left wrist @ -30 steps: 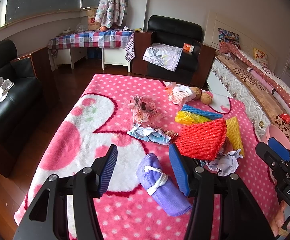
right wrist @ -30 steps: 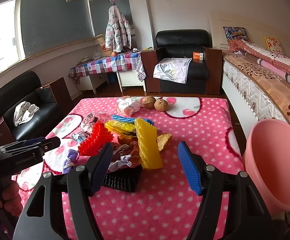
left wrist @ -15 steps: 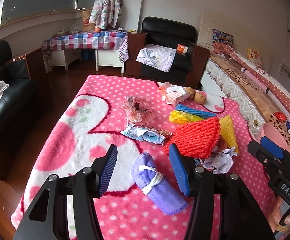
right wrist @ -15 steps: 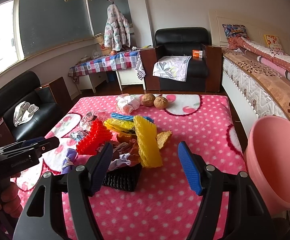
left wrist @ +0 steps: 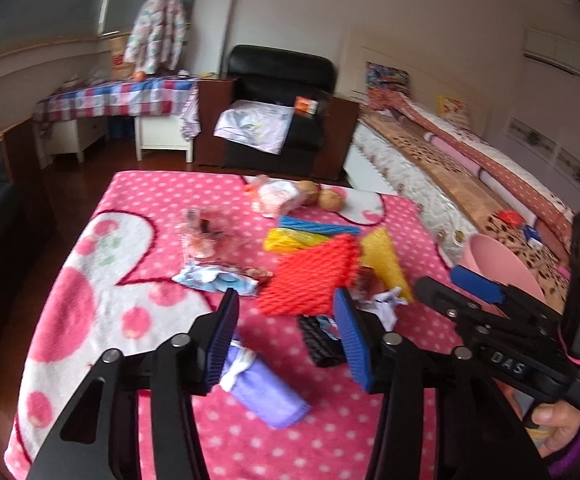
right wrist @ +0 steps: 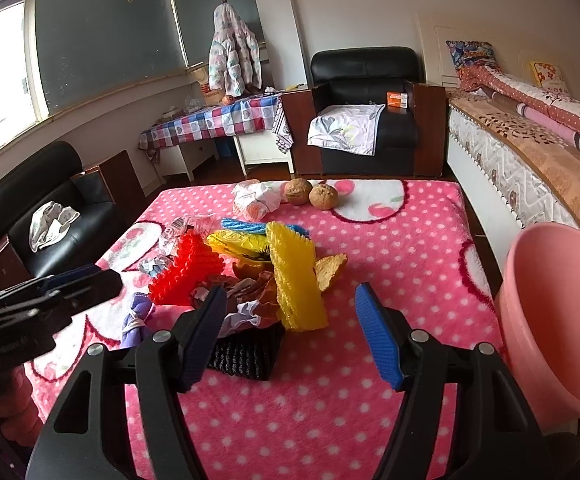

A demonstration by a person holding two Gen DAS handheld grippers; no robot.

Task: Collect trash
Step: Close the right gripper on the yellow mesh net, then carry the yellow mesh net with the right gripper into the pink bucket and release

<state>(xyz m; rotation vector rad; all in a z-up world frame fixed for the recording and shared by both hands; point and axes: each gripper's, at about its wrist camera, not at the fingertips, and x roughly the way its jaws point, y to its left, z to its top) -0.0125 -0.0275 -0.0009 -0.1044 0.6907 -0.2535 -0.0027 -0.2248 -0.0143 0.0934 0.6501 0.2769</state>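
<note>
We hold both claws wide and empty, left claw point(left wrist: 285, 336) just closing; the trash pile point(right wrist: 249, 272) remains mid-desk, pink bin point(right wrist: 558, 320) untouched.

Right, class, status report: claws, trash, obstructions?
Left claw open, jaws just narrowing, nothing gripped. Right claw open, empty. Trash pile uncollected. Pink bin unobstructed.

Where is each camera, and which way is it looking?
Left wrist: rides the left hand-held gripper, looking down at the purple cloth roll; the right hand-held gripper and a hand show.
Right wrist: rides the right hand-held gripper, facing the yellow foam net; the left one shows.
Both share the red foam net and pink bucket.
</note>
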